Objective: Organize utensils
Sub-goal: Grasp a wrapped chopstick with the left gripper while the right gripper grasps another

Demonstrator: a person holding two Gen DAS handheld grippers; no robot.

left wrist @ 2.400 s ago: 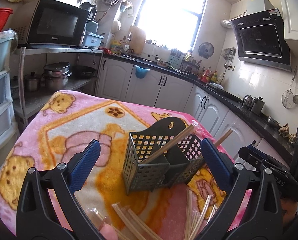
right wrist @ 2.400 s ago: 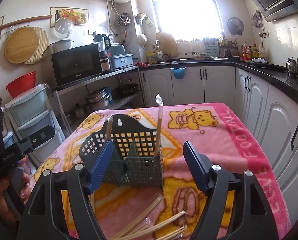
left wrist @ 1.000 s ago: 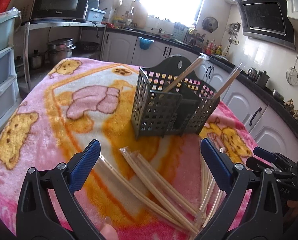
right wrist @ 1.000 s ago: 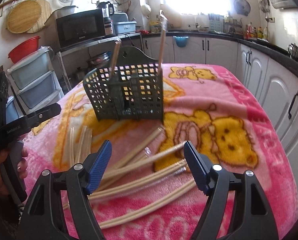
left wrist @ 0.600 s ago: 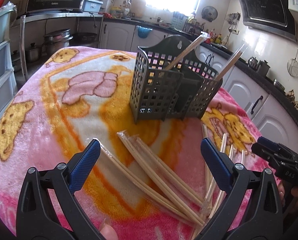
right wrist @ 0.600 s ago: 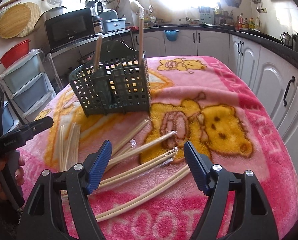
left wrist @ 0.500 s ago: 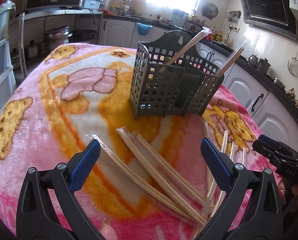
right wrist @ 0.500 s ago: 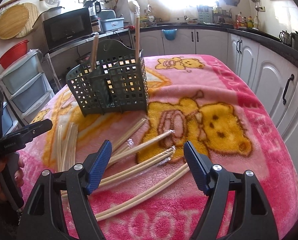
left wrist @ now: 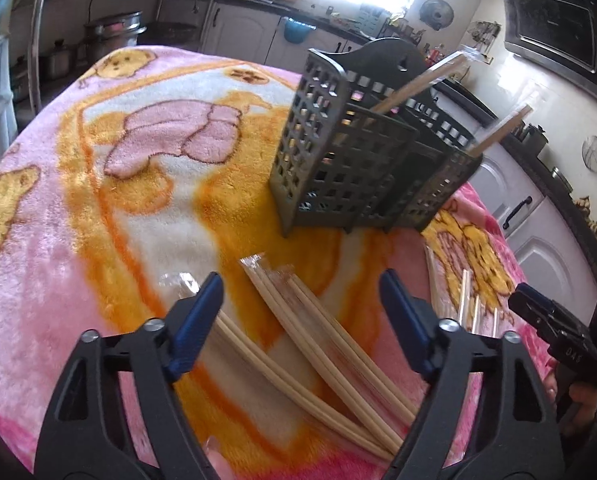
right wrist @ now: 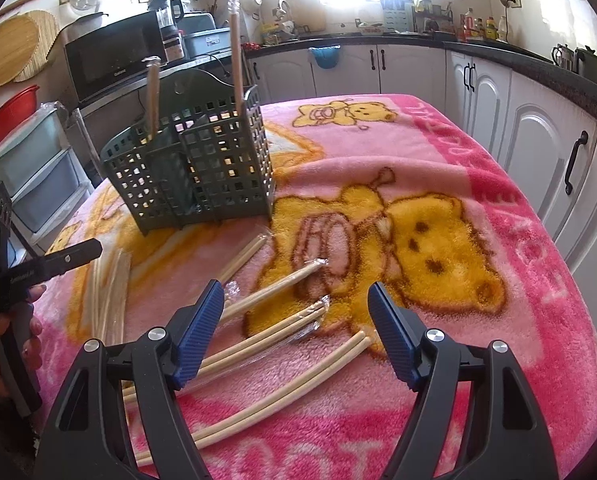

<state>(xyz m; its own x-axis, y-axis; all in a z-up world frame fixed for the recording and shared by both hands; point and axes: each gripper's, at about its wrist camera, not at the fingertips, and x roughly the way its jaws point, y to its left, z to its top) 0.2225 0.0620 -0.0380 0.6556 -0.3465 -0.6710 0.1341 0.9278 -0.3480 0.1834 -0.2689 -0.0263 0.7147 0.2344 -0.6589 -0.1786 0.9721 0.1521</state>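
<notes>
Left wrist view: left gripper (left wrist: 300, 300) jaws just narrowing, nothing pinched; wrapped chopsticks (left wrist: 330, 344) on table between pads, long axis diagonal, toward caddy (left wrist: 362, 160).
Right wrist view: right gripper (right wrist: 296, 320) wide, empty; chopstick pairs (right wrist: 282, 320) crosswise beneath.

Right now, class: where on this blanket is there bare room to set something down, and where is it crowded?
Free: the blanket left of the basket, and the bear picture towards the cupboards. Crowded: in front of the basket, where chopsticks lie scattered under both grippers.
</notes>
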